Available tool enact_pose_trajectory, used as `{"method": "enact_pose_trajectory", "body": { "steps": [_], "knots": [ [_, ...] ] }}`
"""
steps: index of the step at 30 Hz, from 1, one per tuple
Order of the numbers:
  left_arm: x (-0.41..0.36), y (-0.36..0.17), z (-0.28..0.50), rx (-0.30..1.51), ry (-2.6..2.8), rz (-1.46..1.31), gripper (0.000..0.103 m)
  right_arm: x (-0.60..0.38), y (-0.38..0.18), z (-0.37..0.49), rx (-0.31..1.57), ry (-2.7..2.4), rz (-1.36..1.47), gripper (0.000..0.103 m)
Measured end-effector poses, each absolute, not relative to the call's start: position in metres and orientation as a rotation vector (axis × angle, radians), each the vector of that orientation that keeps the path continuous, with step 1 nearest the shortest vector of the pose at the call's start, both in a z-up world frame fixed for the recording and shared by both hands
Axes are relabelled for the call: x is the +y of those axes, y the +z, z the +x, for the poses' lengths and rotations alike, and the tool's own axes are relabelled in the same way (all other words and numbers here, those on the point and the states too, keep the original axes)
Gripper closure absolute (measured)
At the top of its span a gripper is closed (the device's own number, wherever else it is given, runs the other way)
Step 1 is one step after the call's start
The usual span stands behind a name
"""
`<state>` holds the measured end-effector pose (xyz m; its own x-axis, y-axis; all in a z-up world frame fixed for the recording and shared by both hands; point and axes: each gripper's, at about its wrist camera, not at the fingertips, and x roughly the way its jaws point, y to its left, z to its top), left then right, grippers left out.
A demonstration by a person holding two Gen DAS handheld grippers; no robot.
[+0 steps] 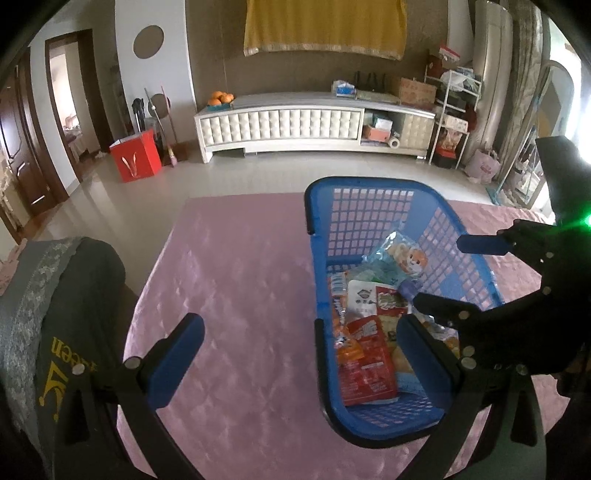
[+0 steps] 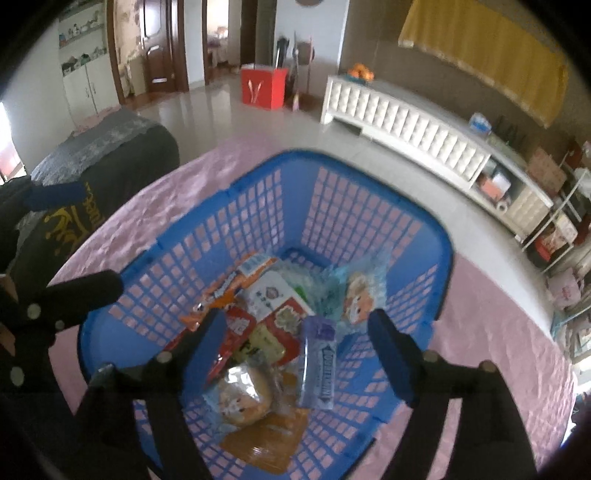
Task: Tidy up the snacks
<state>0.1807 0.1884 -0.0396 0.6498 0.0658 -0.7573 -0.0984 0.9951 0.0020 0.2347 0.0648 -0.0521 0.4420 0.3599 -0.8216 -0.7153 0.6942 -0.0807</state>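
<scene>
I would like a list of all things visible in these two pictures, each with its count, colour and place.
basket: one, blue, on the pink cloth, holds the snacks
snack packets: several, red, orange, white, light blue, inside the basket
purple packet: one, purple, in the basket, between the right gripper's fingers, not pressed
tablecloth: one, pink, over the table
chair back: one, dark grey with yellow print, left of the table
cabinet: one, white, long, at the far wall
oranges: a few, orange, on the cabinet
box: one, red, on the floor
curtain: one, yellow, on the wall
left gripper: one, black with blue pads, open, straddling the basket's near wall
right gripper: one, black with blue pads, open, over the basket
</scene>
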Motion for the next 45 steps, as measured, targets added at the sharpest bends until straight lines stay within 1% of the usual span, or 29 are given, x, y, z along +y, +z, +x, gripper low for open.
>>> {"method": "enact_pose_trajectory", "body": {
  "steps": [4,6,7,8,9,13,16,23,28,34,45],
  "knots": [
    [0.179,-0.032,0.172,0.840,0.085,-0.050,0.000,0.051,-0.041,0.231,0.912,0.730,-0.395,0.018],
    [0.171,-0.024,0.164,0.817,0.079,-0.053,0.000,0.042,-0.032,0.224,0.880,0.713,-0.397,0.017],
    [0.166,-0.020,0.159,0.800,0.073,-0.058,0.000,0.036,-0.027,0.219,0.858,0.707,-0.389,0.014],
    [0.162,-0.017,0.155,0.783,0.068,-0.061,0.000,0.028,-0.020,0.214,0.835,0.695,-0.372,0.005],
    [0.156,-0.012,0.149,0.757,0.066,-0.065,0.000,0.022,-0.015,0.210,0.816,0.685,-0.360,0.000],
    [0.136,-0.003,0.125,0.699,0.076,-0.076,0.000,0.000,0.009,0.186,0.731,0.661,-0.367,0.000],
    [0.123,0.006,0.105,0.668,0.093,-0.086,0.000,-0.019,0.022,0.168,0.704,0.656,-0.323,0.000],
    [0.087,0.038,0.055,0.577,0.100,-0.064,0.000,-0.070,0.058,0.114,0.561,0.542,-0.230,0.000],
    [0.067,0.057,0.027,0.532,0.059,-0.054,0.000,-0.086,0.075,0.078,0.501,0.464,-0.246,0.000],
    [0.048,0.073,0.003,0.496,0.023,-0.040,0.000,-0.102,0.090,0.048,0.470,0.419,-0.198,0.000],
    [0.037,0.080,-0.027,0.469,0.022,-0.029,0.000,-0.114,0.091,0.019,0.449,0.413,-0.124,0.000]
  ]
}}
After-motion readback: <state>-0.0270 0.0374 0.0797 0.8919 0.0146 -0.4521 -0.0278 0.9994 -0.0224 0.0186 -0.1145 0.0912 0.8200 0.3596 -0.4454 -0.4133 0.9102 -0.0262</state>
